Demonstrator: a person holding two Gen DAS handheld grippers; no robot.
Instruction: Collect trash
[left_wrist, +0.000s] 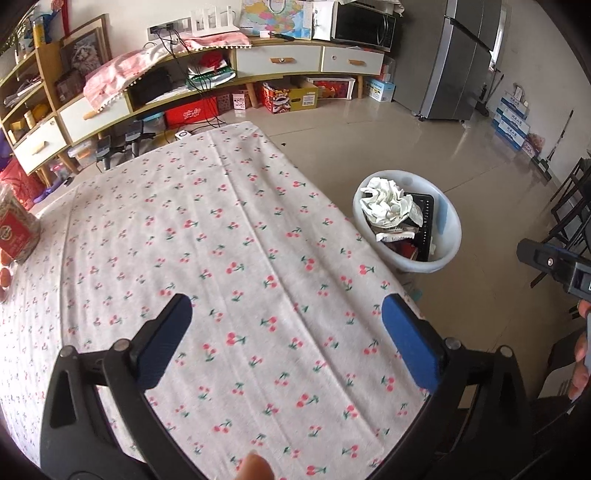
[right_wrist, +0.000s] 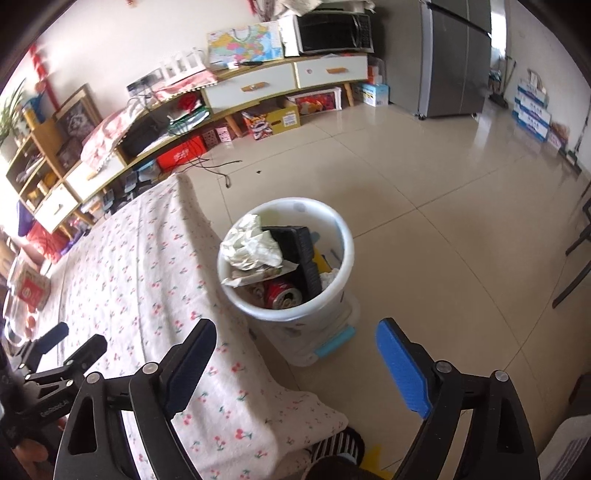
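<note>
Bin (right_wrist: 341, 236) beside table, crumpled paper (right_wrist: 251, 247), red can (right_wrist: 282, 293), black tray (right_wrist: 301, 254) inside, both tongs apart, empty.

Bin (right_wrist: 343, 236) depths hidden (trash piled), red tin (left_wrist: 16, 229) edge-cropped

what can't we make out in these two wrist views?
- Lower contents of the white plastic trash bin: both views, buried under crumpled white paper and a black tray.
- Red-labelled jar: left wrist view, cut by the left edge; label unreadable.
- Table under the cherry-print cloth: fully covered, both views.
- Right gripper's fingers: left wrist view, beyond the right edge.
</note>
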